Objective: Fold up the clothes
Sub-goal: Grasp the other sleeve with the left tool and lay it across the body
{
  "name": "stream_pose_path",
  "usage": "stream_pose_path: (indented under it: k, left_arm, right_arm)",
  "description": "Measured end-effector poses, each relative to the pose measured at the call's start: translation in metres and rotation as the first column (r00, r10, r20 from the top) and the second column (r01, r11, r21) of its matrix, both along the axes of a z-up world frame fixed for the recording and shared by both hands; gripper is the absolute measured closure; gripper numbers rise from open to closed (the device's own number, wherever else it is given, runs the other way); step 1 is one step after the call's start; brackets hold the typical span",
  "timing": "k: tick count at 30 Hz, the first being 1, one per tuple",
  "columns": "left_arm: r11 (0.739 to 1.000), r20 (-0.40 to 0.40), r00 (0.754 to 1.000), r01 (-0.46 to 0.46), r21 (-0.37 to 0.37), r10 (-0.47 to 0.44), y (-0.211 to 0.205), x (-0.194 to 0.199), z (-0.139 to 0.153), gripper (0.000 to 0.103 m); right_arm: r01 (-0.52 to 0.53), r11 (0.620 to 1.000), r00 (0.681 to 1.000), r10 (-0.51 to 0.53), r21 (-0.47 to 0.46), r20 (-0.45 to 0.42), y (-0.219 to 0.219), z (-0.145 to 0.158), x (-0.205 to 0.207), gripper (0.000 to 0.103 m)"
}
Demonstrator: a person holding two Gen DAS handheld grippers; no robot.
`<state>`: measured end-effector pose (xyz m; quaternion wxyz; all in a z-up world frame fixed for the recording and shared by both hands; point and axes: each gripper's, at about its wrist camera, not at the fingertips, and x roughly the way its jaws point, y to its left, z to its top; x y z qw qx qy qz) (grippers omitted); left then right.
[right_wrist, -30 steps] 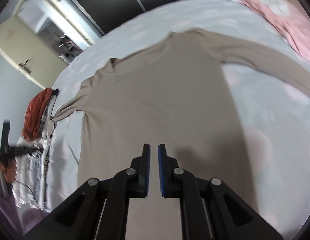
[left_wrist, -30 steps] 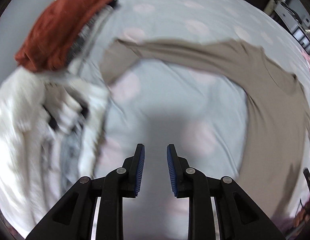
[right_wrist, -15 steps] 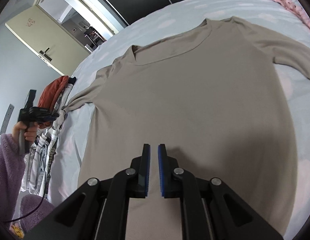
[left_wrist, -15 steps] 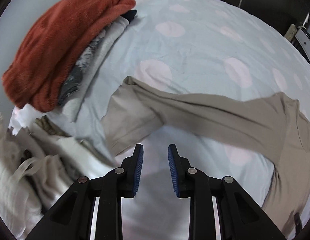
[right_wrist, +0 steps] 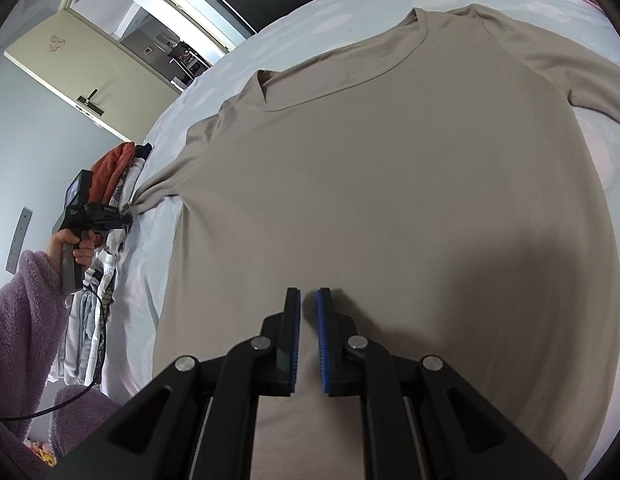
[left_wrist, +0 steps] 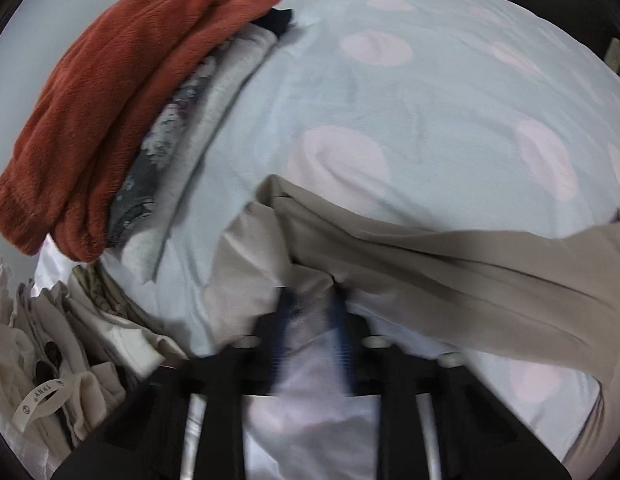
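A beige long-sleeved shirt (right_wrist: pixel 390 184) lies spread flat on the pale blue spotted bed sheet (left_wrist: pixel 410 92), neck away from me. Its left sleeve (left_wrist: pixel 410 256) runs out toward a stack of clothes. My left gripper (left_wrist: pixel 310 300) is blurred and open, its blue pads either side of the sleeve's cuff end; it also shows in the right wrist view (right_wrist: pixel 109 216) at the sleeve tip. My right gripper (right_wrist: pixel 307 308) hovers over the shirt's lower body, jaws a narrow gap apart, holding nothing.
A folded stack topped by a rust-red fleece (left_wrist: pixel 121 92) sits at the sheet's left edge. White and cream garments (left_wrist: pixel 49 352) lie piled below it. A door (right_wrist: pixel 81 68) and dark wardrobe stand beyond the bed.
My left gripper has moved forward onto the sleeve's cuff, which now lies between its pads. My right gripper has edged a little closer over the shirt.
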<state>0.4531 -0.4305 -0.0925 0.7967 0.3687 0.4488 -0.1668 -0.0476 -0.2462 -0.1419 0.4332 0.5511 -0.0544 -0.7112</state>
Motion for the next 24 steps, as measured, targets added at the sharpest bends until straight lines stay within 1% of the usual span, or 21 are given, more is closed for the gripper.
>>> stream_pose_path:
  k: [3,5,7,10,13,16,20,22,24]
  left_arm:
    - [1.000,0.020,1.000,-0.013,-0.028,0.014,0.003,0.000,0.022,0.097]
    - [0.999,0.031,1.000,-0.001,-0.046,0.002,0.003,-0.006,0.045,0.097]
    - [0.997,0.036,0.999,0.028,-0.065,-0.026,0.000,-0.019,0.076,0.097]
    - [0.991,0.048,0.995,0.087,-0.104,-0.083,-0.006,-0.047,0.122,0.098]
    - [0.982,0.050,0.989,0.141,-0.125,-0.136,-0.018,-0.078,0.166,0.097]
    - [0.975,0.008,0.984,0.180,-0.129,-0.180,-0.032,-0.111,0.203,0.097]
    - [0.981,-0.070,0.980,0.181,-0.073,-0.186,-0.050,-0.149,0.220,0.097]
    - [0.978,-0.117,0.973,0.190,-0.084,-0.199,-0.060,-0.173,0.229,0.097]
    - [0.970,-0.123,0.964,0.223,-0.099,-0.234,-0.072,-0.198,0.237,0.097]
  right_arm:
    - [0.002,1.000,1.000,-0.002,-0.004,0.000,0.001,0.001,-0.001,0.094]
    - [0.001,1.000,1.000,-0.001,-0.001,-0.003,0.001,0.003,-0.001,0.094]
    - [0.001,1.000,1.000,-0.001,-0.010,-0.006,0.002,0.006,-0.002,0.094]
    - [-0.002,1.000,1.000,0.002,-0.027,-0.011,0.004,0.012,-0.002,0.094]
    - [-0.003,0.999,1.000,0.002,-0.041,-0.017,0.008,0.018,-0.001,0.094]
    - [0.004,0.998,1.000,-0.005,-0.059,-0.017,0.014,0.024,-0.002,0.094]
    - [0.035,0.996,0.999,-0.037,-0.083,-0.025,0.024,0.034,-0.007,0.094]
    - [0.050,0.994,0.998,-0.053,-0.096,-0.030,0.031,0.040,-0.010,0.094]
    - [0.066,0.992,0.997,-0.070,-0.104,-0.032,0.038,0.043,-0.014,0.094]
